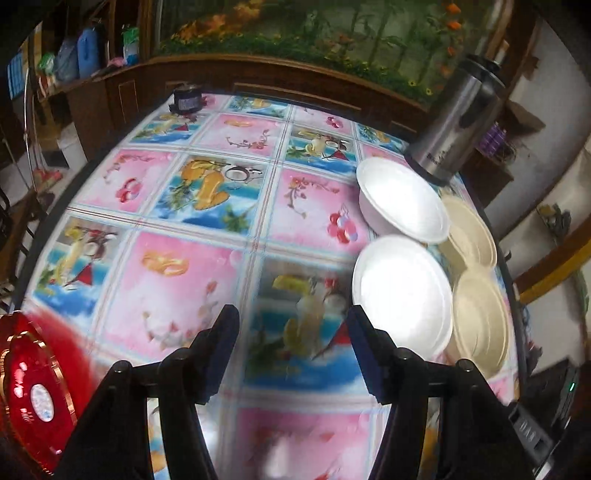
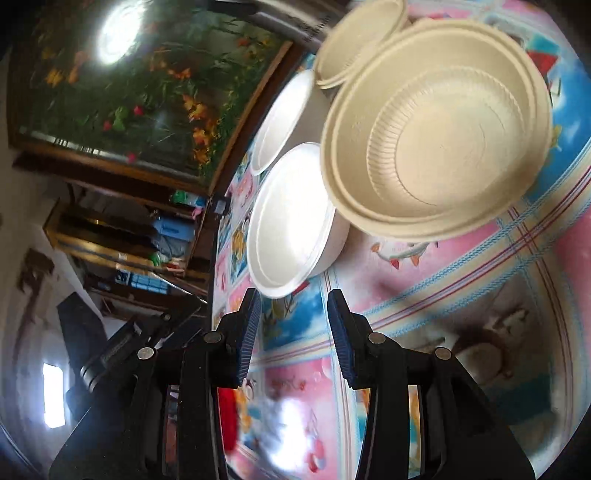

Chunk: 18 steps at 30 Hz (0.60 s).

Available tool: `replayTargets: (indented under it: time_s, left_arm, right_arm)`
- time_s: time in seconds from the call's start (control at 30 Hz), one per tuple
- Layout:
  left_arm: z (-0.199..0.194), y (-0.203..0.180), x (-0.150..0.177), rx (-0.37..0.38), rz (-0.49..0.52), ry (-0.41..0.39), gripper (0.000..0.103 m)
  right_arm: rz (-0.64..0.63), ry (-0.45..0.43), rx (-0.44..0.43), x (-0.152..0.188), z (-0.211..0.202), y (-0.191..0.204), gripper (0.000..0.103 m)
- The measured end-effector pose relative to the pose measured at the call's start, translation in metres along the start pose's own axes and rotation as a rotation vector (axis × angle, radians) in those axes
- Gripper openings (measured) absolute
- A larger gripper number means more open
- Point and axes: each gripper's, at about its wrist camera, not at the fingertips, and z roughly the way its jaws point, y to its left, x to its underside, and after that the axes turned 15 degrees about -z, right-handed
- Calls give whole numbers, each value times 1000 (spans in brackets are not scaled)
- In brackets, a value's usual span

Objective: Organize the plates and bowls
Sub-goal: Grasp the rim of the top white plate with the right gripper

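Both grippers empty over the table, bowls in a cluster.
Left wrist: left gripper (image 1: 293, 332) jaws wide apart, touching nothing; 2 white bowls (image 1: 402, 288) and 2 beige bowls (image 1: 480, 314) sit right, by steel flask (image 1: 454, 122).
Right wrist: right gripper (image 2: 293, 314) jaws part-spread, nothing between; beige and white bowls just ahead on tablecloth (image 2: 480, 295).

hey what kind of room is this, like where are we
Probably a home dining room. A table with a flowery plastic cloth holds disposable bowls, a steel flask and a red dish. Behind it is a wooden cabinet with a big aquarium.
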Motion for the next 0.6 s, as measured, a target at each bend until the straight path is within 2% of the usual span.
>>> replayTargets:
  time_s: [0.1, 0.23, 0.3, 0.37, 0.47, 0.53, 0.6]
  left_arm:
    - [9, -3, -7, 20, -37, 9, 61]
    - [22, -9, -8, 19, -32, 41, 62]
    - [17, -11, -4, 48, -54, 44, 62]
    - [5, -21, 3, 91, -13, 30, 65]
    - [1, -38, 11, 51, 89, 14, 70]
    - [8, -32, 6, 22, 52, 17, 70]
    - [17, -21, 1, 32, -10, 58, 70]
  right_arm:
    - [21, 8, -15, -1, 5, -3, 38]
    - [80, 2, -13, 0, 9, -12, 38]
    - [95, -8, -28, 0, 6, -14, 38]
    - [85, 0, -39, 0, 2, -13, 38]
    - [74, 6, -42, -2, -7, -14, 38]
    - [87, -15, -42, -3, -11, -18, 39]
    - [103, -21, -41, -4, -11, -19, 45]
